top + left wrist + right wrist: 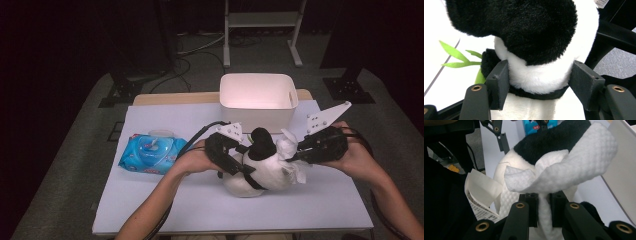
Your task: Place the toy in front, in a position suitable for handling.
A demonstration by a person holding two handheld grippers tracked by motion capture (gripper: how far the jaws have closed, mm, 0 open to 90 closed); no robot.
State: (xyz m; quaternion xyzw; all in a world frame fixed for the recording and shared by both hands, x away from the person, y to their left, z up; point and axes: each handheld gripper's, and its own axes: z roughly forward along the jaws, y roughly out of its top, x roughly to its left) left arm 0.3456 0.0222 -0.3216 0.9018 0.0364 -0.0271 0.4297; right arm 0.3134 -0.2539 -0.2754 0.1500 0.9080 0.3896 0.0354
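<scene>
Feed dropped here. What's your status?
Left tongs clamped round panda toy. Right tongs shut on white wipe, against toy. Nothing blocking.

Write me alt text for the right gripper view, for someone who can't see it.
The right gripper pinches a white textured wipe between its two black jaws, holding it against a black and white plush toy. A paper tag hangs at the toy's left, and a white bin wall stands at right.

Bright on the desk (165, 195) and glowing white box (257, 95), dark all around. Soft and blurry up close.
</scene>
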